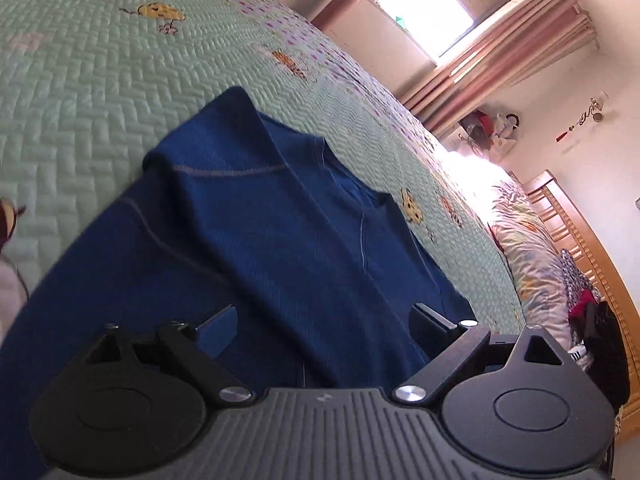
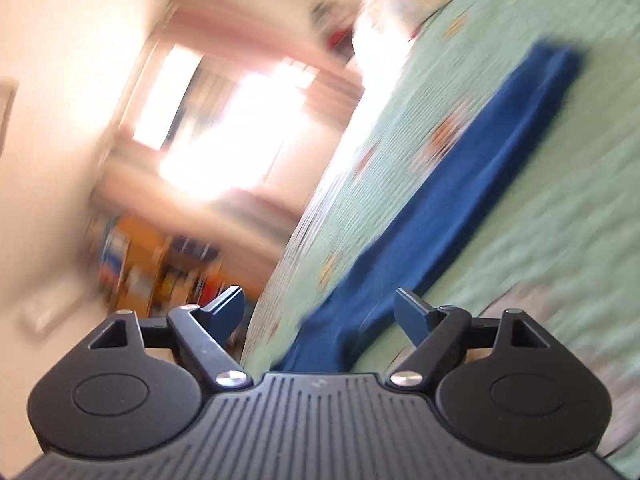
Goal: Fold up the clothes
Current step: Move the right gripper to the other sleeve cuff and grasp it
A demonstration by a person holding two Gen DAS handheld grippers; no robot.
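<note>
The blue shirt (image 1: 280, 232) lies partly folded on the green quilt (image 1: 100, 92), both the left gripper (image 1: 324, 320) and right gripper (image 2: 320, 312) spread wide and holding nothing, so a careless regrasp, hard to judge in the blurred right view, could drag the fold apart.

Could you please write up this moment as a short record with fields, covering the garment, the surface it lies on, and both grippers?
garment: blue shirt, lying partly folded, neckline visible
surface: green quilted bedspread with cartoon prints
left gripper: open, over the shirt, nothing clamped
right gripper: open, shirt fabric in view between the fingers, not pinched
background: bright window with pink curtains
image quality: right wrist view is motion-blurred
</note>
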